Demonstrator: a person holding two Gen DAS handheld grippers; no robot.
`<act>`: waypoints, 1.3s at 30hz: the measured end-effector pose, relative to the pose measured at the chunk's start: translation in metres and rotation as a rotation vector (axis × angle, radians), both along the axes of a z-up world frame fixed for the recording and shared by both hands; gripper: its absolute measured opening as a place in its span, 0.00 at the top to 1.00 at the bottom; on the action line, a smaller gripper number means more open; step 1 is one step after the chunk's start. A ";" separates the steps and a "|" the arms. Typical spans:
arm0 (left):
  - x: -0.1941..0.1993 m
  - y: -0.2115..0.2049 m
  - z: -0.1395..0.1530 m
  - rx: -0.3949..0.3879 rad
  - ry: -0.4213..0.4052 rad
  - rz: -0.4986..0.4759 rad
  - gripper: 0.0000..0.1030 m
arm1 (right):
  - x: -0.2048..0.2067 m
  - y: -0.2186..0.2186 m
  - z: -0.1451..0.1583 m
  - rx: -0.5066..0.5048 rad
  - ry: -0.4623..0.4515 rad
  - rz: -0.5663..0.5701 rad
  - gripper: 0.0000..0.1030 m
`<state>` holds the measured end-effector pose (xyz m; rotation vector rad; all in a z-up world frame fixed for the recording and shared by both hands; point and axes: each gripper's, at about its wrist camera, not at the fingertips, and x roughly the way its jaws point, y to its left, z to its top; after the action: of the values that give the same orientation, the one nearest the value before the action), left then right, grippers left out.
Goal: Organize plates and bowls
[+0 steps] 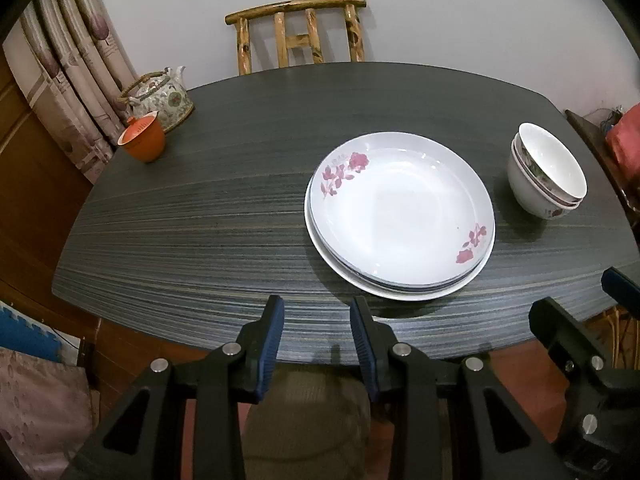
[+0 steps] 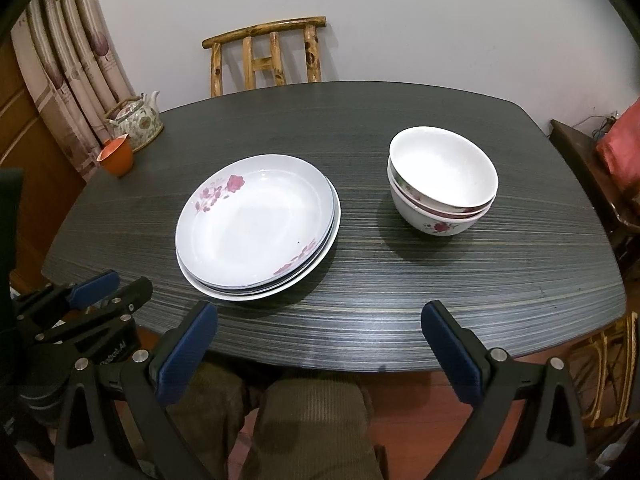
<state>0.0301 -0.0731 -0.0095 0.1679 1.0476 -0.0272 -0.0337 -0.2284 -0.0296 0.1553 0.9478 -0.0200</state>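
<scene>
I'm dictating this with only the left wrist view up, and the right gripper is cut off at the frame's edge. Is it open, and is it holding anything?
Observer: The right gripper is wide open with nothing between its jaws, and it sits above the near edge of the table.
Operator: I only see into the top bowl at a slant. Is it empty right to the bottom?
Observer: Yes. The right wrist view looks down into the top bowl, and its whole inside is bare white.
</scene>
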 end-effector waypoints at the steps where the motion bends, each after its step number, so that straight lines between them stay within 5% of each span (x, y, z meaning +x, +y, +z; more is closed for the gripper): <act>1: 0.000 0.000 -0.001 0.001 0.001 0.000 0.66 | 0.000 0.000 0.000 0.001 0.001 0.001 0.02; 18: 0.019 0.005 0.011 -0.033 0.001 -0.012 0.66 | 0.002 -0.032 0.002 0.065 0.019 -0.057 0.02; 23: 0.058 -0.010 0.043 -0.144 0.020 -0.064 0.66 | 0.012 -0.080 0.022 0.059 0.021 -0.117 0.01; 28: 0.097 -0.055 0.063 -0.240 0.057 -0.188 0.66 | 0.037 -0.142 0.023 0.195 0.088 -0.213 0.02; 34: 0.140 -0.131 0.054 -0.327 0.194 -0.358 0.66 | 0.083 -0.175 0.001 0.217 0.202 -0.247 0.30; 39: 0.172 -0.165 0.023 -0.337 0.297 -0.352 0.67 | 0.115 -0.186 -0.022 0.257 0.257 -0.258 0.45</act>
<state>0.2024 -0.2376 0.0137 0.0393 1.2809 -0.5581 0.0811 -0.4144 -0.0511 0.5223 1.1803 -0.1595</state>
